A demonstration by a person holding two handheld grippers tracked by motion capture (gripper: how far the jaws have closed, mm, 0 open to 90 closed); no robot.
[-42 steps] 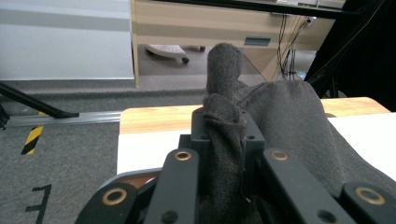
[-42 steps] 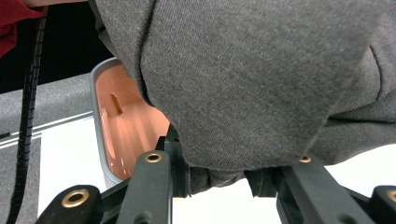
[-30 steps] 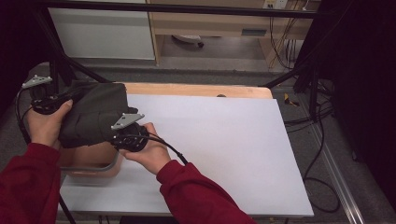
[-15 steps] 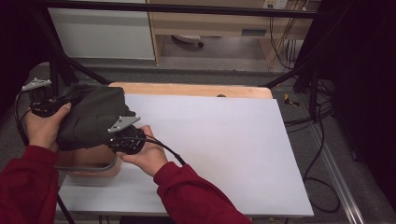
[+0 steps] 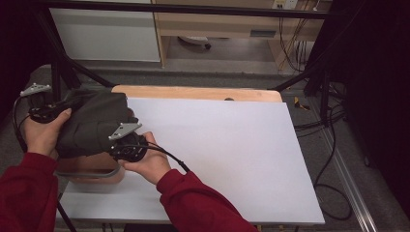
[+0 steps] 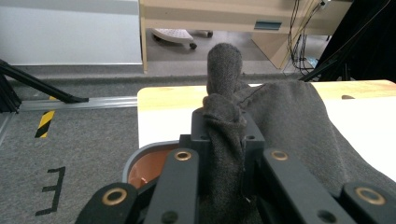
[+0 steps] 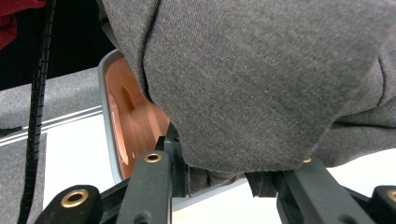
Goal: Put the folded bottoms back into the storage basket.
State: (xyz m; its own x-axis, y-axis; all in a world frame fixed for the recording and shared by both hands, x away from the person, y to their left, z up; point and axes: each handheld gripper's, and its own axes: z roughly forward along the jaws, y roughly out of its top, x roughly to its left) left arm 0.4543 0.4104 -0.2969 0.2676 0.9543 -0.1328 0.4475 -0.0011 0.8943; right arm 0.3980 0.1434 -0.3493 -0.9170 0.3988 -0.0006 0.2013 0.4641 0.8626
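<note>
- The dark grey garment (image 5: 94, 123) hangs bunched between the two grippers, above the left edge of the table (image 5: 232, 159) and over a tub (image 5: 89, 169) with a grey rim and an orange inside that sits at the table's near-left part.
- The left gripper (image 6: 224, 154) has its fingers pinching a ridge of the cloth; a rolled fold stands up past the fingertips in the left gripper view.
- The right gripper (image 7: 224, 177) holds the lower hem: its fingers are closed on a thick fold, with the bulk of the fabric draped over and above them in the right gripper view.
- The cloth looks soft, matte and knitted or fleecy, so it should be light, limp and not slippery. It folds wherever it is unsupported and will sag between the two holds.
- Nothing about it seems fragile; the likelier risk is a loose part catching on the tub's rim or trailing outside it.
- Good places to hold are seams, hems or a gathered ridge, where several layers give the fingers something thick to bite. A single thin layer could slide out.
- Two holds well apart on the same edge would spread it; holds close together keep it as a bundle.
- Which kind of garment it is cannot be told from this bunched state.
</note>
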